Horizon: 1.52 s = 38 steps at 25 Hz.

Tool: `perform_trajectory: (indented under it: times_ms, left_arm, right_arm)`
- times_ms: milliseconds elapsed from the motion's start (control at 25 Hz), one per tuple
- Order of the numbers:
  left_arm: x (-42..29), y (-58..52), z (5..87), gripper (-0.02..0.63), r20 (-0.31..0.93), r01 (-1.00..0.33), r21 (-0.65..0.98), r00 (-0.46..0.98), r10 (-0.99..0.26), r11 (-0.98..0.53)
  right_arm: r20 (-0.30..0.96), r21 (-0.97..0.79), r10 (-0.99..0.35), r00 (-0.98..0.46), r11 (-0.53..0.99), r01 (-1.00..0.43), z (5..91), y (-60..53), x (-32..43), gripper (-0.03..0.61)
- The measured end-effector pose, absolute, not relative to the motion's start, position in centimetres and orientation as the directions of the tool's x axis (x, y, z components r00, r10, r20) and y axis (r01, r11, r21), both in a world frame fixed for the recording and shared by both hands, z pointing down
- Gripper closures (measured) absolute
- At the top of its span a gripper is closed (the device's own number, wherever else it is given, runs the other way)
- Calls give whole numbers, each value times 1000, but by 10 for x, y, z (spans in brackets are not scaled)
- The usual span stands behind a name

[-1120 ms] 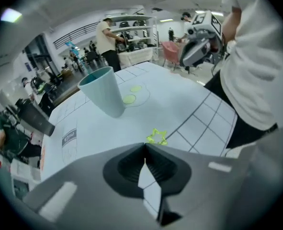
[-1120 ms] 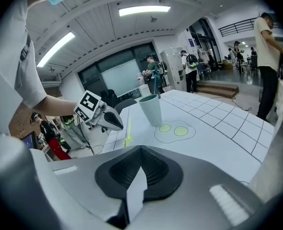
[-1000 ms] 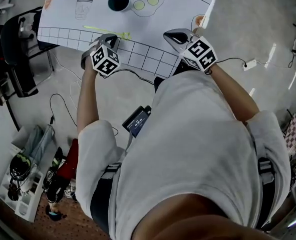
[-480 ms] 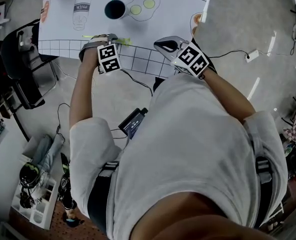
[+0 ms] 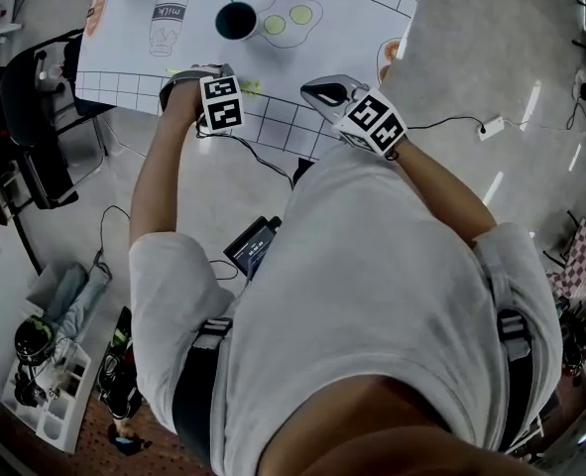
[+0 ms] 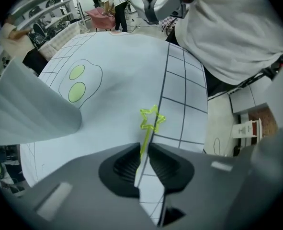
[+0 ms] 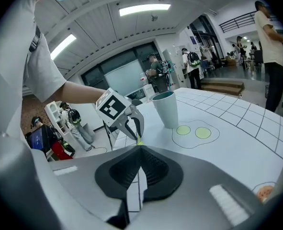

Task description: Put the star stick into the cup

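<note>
The yellow-green star stick (image 6: 152,119) lies flat on the white printed mat (image 5: 342,28), near its front edge. Its stem runs back between the pads of my left gripper (image 6: 143,150). The jaws are closing around the stem, with a narrow gap still showing on each side. In the head view, the left gripper (image 5: 191,73) sits over the stick (image 5: 248,86). The dark teal cup (image 5: 235,20) stands upright farther back, beside the drawn eggs. My right gripper (image 5: 317,92) hovers shut and empty at the mat's front edge, facing the cup (image 7: 165,109) and the left gripper (image 7: 134,134).
The mat carries drawings of a milk bottle (image 5: 170,13) and two green-yolked eggs (image 5: 288,20). A black chair (image 5: 30,117) stands left of the table. Cables (image 5: 263,157) and a white shelf unit (image 5: 45,385) are on the floor. People stand far off in the hall (image 7: 270,42).
My left gripper has shifted forward over the stick, and its jaws have come apart around the stem. The right gripper has stayed shut and nearly in place.
</note>
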State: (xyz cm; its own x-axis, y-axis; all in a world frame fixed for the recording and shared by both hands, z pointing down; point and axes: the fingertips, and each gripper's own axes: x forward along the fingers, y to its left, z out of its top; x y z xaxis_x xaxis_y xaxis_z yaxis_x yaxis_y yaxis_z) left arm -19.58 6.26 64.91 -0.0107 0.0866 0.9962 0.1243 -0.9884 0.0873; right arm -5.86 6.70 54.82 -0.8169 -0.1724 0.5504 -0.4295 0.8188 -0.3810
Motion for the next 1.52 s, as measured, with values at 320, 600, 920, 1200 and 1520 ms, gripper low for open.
perform_trajectory:
  times_ms: [320,600,920,1200,1520]
  left_arm:
    - [-195,66,647,595,999,-30,36,8,35,-999]
    - [-184,59,631,595,995,-192,-50,76,-66,-980]
    - [-167,43,594,595,957,-375,-179,147,-249,-910]
    - [-155,19,540,595,862,-568,-298,186,-472,-767]
    - [-151,-16,454,595,669,-765,-348,202,-715,-542]
  right_arm:
    - [542,-379,-137,-829,841,-387,544,63,-50,580]
    - [538,-379,-95,-838,860,-341,545,63,-42,580]
    - [517,-382,-58,-854,877,-291,534,62,-37,580]
    - [491,-357,-68,-868,894,-272,516,46,-34,580]
    - [462,-362,-49,-885,901,-239,501,28,-31,580]
